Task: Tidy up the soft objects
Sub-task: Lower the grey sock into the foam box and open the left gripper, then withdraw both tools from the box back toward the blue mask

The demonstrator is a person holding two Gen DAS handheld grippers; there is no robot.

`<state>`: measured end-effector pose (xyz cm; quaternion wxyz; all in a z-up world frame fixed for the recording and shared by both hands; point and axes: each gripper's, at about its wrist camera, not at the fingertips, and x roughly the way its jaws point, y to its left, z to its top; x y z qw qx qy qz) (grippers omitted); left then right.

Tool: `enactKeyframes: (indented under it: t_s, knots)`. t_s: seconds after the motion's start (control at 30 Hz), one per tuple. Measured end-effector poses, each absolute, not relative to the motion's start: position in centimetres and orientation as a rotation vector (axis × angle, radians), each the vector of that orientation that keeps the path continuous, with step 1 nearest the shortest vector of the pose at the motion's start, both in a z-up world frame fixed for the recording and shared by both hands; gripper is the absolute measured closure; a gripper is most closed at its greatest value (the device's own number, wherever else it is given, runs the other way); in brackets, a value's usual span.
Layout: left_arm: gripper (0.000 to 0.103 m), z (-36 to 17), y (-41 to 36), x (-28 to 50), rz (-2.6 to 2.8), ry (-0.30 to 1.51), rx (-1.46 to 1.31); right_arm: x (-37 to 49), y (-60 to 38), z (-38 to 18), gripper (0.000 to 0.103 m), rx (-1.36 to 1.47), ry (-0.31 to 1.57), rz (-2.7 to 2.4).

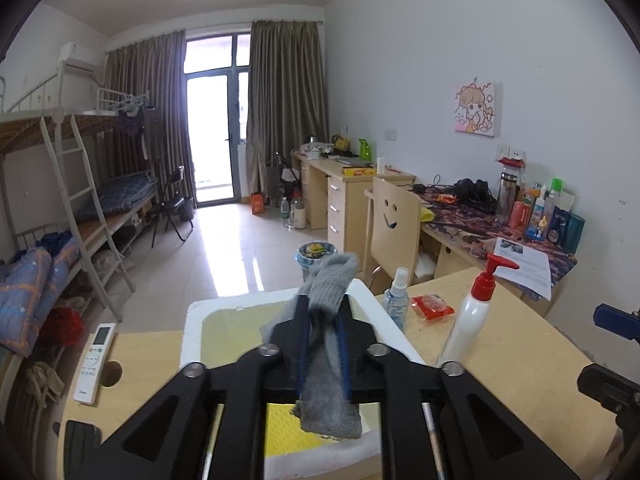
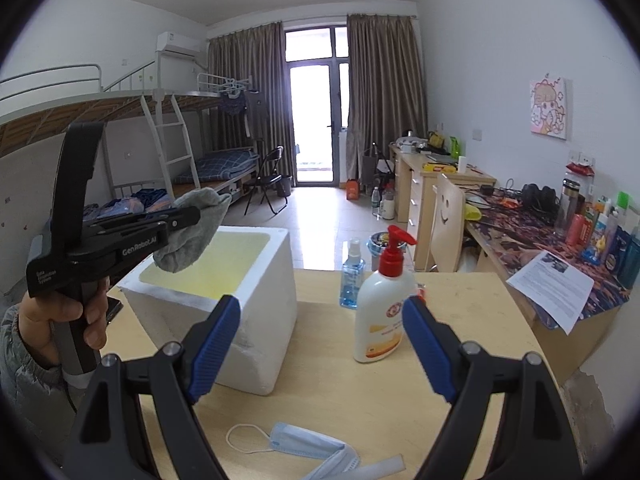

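Grey sock over the foam box, face mask still on the table

The left gripper (image 1: pixel 322 332) holds its jaws narrow with a grey sock (image 1: pixel 326 344) hanging between the blue pads, directly above the yellow-lined white foam box (image 2: pixel 276 280); whether the pads still pinch it or have begun to let go I cannot tell. In my judgement this is the drop-off, so the first soft item is nearly stowed. The right gripper (image 2: pixel 322 344) stands wide and empty. At its 6 o'clock a pale blue face mask (image 2: pixel 308 446) lies on the wooden table (image 2: pixel 480 312), apparently left to collect; the pump bottle (image 2: pixel 382 308) stands at 12 o'clock.
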<state>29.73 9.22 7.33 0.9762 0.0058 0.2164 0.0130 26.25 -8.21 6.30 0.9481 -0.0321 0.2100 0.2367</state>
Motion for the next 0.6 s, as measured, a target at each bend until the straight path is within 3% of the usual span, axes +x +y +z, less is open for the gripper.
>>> enactKeyframes:
  t_s: [0.03, 0.1, 0.17, 0.27, 0.6]
  knots:
    - [0.066, 7.3, 9.2, 29.6, 0.038, 0.431, 0.017, 26.2, -8.2, 6.3, 0.017, -0.064, 0.427, 0.480]
    - [0.021, 7.4, 9.2, 29.3, 0.064, 0.411, 0.020, 25.9, -8.1, 6.3, 0.017, -0.060, 0.425, 0.478]
    - [0.008, 7.7, 9.2, 28.7, 0.074, 0.391, 0.015, 25.8, -8.1, 6.4, 0.017, -0.057, 0.421, 0.479]
    - [0.001, 8.0, 9.4, 28.1, 0.062, 0.379, 0.001, 25.8, -8.0, 6.4, 0.017, -0.058, 0.419, 0.484]
    - [0.001, 9.3, 8.9, 25.4, 0.045, 0.362, 0.002, 25.1, -8.1, 6.9, 0.017, -0.048, 0.407, 0.496]
